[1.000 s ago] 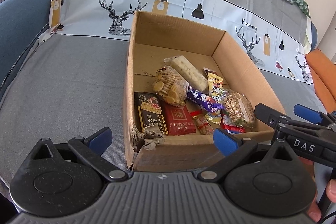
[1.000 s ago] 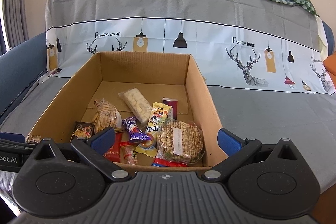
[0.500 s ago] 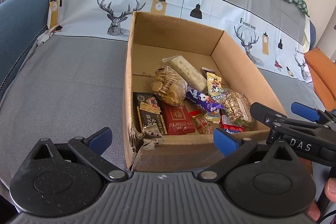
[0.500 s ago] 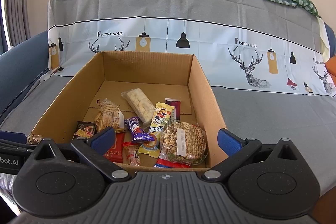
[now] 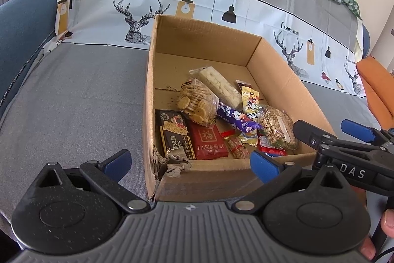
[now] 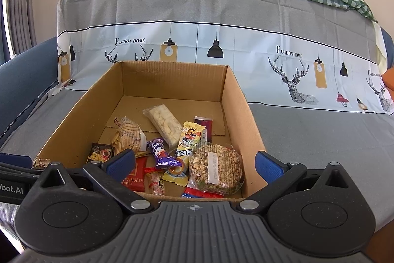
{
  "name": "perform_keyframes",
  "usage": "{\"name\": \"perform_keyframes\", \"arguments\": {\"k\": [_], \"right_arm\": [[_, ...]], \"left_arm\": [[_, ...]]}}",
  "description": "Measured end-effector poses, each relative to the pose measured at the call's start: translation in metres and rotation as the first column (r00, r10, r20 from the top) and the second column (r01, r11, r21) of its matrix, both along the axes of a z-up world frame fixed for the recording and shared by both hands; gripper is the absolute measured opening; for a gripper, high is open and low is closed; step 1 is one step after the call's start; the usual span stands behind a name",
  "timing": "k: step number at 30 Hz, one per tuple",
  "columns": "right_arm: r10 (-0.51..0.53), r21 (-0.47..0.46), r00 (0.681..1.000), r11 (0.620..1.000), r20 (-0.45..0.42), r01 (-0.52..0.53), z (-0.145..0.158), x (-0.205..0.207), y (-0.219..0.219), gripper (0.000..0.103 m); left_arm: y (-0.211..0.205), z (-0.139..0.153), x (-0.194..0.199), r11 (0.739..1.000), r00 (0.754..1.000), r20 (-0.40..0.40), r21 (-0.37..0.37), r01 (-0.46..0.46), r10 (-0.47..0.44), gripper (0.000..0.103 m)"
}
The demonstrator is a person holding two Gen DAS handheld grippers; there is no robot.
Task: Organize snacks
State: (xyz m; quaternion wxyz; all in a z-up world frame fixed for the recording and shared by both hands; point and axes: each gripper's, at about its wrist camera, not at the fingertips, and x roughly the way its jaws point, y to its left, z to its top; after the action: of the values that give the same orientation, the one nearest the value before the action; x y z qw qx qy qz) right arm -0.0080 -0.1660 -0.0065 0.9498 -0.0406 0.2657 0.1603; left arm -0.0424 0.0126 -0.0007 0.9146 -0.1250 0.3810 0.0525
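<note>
Left wrist view showed the left gripper (image 5: pixel 190 163) spread wide and empty before the box (image 5: pixel 211 176) on the grey sofa cover (image 5: pixel 73 100). The right gripper (image 6: pixel 194 162) gaped too, holding nothing, while the snacks (image 6: pixel 172 152) (biscuits, bars, a peanut disc) lay heaped in the box's near end.

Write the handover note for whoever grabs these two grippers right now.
Left gripper: open, empty, at the cardboard box's near torn corner.
Right gripper: open, empty, at the box's near wall.
Snacks all lie in the box's near half: round-cracker bag, red packet, peanut-brittle disc, purple candy wrapper.
Done: nothing visibly sorted.
Left: everything; far half bare.
</note>
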Motion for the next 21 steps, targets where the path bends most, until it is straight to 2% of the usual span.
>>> {"name": "perform_keyframes", "arguments": {"k": [21], "right_arm": [[-0.001, 0.008, 1.0, 1.0, 0.003, 0.001, 0.0017, -0.001, -0.0014, 0.102]], "left_arm": [[-0.0049, 0.0011, -0.0009, 1.0, 1.0, 0.012, 0.007, 0.016, -0.016, 0.102]]}}
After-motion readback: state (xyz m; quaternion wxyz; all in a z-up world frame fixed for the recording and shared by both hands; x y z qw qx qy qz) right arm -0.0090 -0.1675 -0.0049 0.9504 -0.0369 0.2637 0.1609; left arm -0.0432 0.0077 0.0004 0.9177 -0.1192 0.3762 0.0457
